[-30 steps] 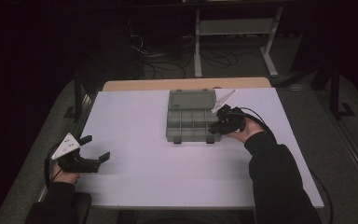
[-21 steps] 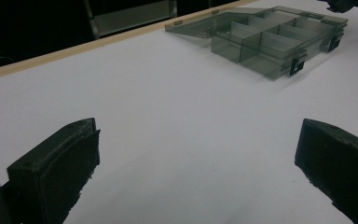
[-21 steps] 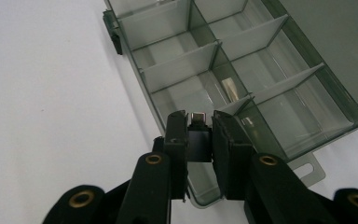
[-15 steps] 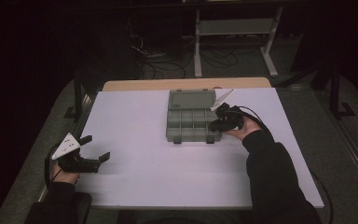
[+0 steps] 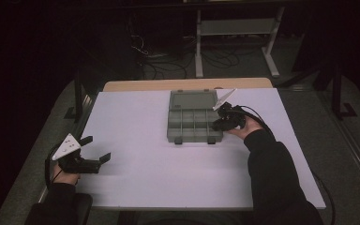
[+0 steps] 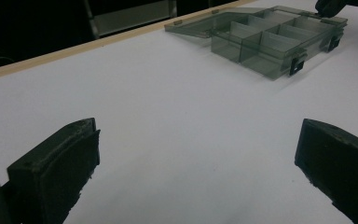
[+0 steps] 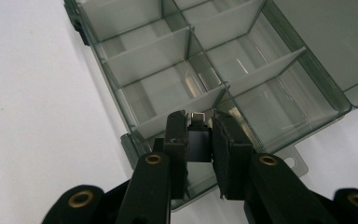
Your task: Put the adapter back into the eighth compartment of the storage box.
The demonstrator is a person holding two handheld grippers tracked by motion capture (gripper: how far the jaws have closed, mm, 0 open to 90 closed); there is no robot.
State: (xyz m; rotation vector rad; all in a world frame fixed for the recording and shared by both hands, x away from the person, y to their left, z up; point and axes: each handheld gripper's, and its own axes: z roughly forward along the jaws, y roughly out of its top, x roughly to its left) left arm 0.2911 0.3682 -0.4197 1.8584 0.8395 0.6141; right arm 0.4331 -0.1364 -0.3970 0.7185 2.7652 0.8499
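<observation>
A smoky clear organizer box lies open at the table's far middle, its lid folded back flat. My right gripper hovers over the box's right edge. Along its own jaws, my right gripper is shut on a small black block with a silver tip, held above the box's dividers. Resting near the table's left front edge, my left gripper is open. In its own view my left gripper has its jaws wide apart with nothing between them, and the box sits far off.
The white tabletop stretches between the two hands. A wooden strip runs along its far edge. Beyond it stand a metal frame and floor cables in the dark.
</observation>
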